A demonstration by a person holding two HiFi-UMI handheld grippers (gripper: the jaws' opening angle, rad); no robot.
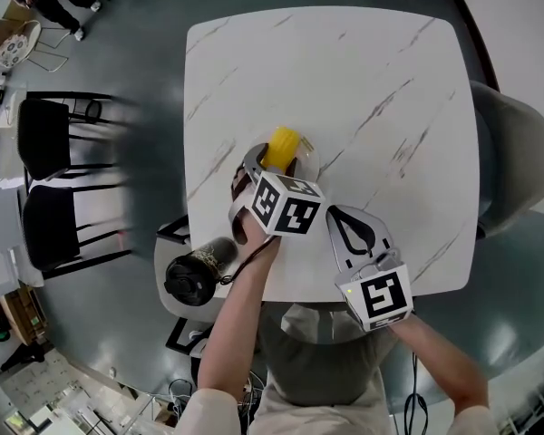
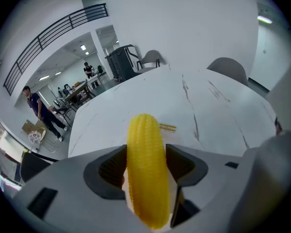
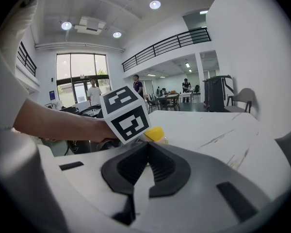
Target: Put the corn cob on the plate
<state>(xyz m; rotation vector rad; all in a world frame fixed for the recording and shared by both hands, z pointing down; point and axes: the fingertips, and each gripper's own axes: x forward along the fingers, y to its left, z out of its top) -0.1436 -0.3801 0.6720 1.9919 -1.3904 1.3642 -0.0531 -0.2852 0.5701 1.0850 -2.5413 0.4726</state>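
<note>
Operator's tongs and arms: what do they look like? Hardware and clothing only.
Left tongs and right tongs: light grey plastic bodies with dark ribbed pads. Each carries a white cube printed with black square markers. The person wears pale short sleeves; the forearms are bare.

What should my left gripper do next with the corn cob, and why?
Probably ease the left gripper straight down until the corn cob rests on the clear plate. Its jaws are clamped on the cob, which the head view shows right over the plate, but I can't tell whether it touches the plate.
</note>
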